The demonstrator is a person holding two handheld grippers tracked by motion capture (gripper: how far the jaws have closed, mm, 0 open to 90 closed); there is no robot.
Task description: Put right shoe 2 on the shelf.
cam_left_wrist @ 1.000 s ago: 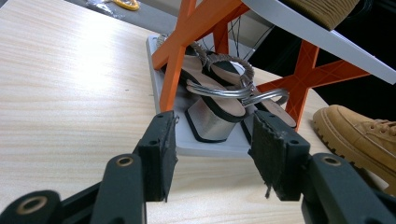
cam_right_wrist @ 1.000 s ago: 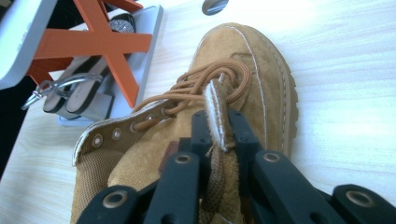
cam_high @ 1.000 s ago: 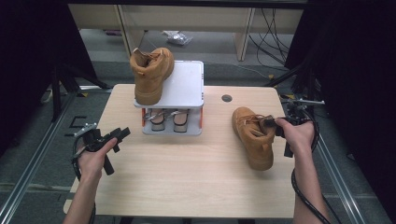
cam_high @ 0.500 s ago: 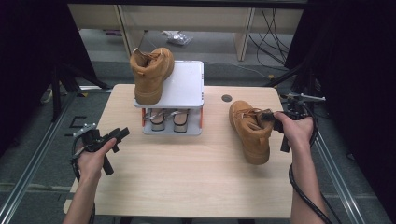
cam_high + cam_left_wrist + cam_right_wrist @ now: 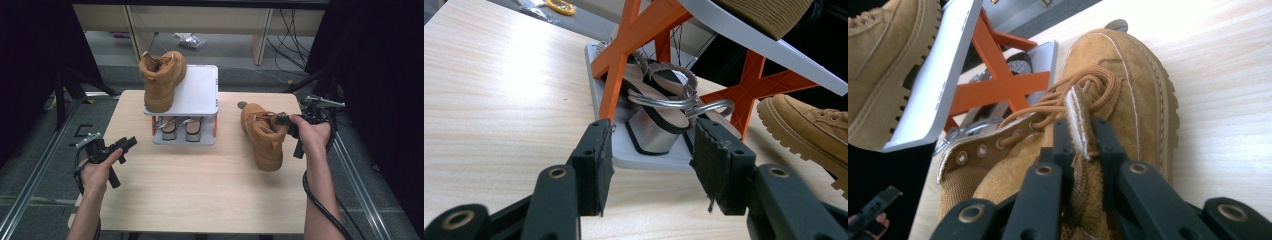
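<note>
A tan boot (image 5: 161, 80) stands on the left of the top shelf of a white shoe rack with orange supports (image 5: 197, 90). Silver sandals (image 5: 180, 129) (image 5: 659, 110) sit on its lower shelf. A second tan boot (image 5: 260, 135) (image 5: 1128, 85) lies to the right of the rack, toe toward me. My right gripper (image 5: 280, 120) (image 5: 1082, 127) is shut on this boot's tongue at the ankle opening. I cannot tell whether its sole touches the table. My left gripper (image 5: 127, 145) (image 5: 651, 150) is open with nothing in it, low over the table's left side and pointing at the sandals.
The wooden table (image 5: 200, 185) has bare room in front of the rack and between my hands. A small dark disc (image 5: 242, 105) lies on the table behind the held boot. Metal rails and cables run beside the table.
My right gripper has shifted the held boot a little to the left and away from me, closer to the rack. The left gripper has stayed where it was.
</note>
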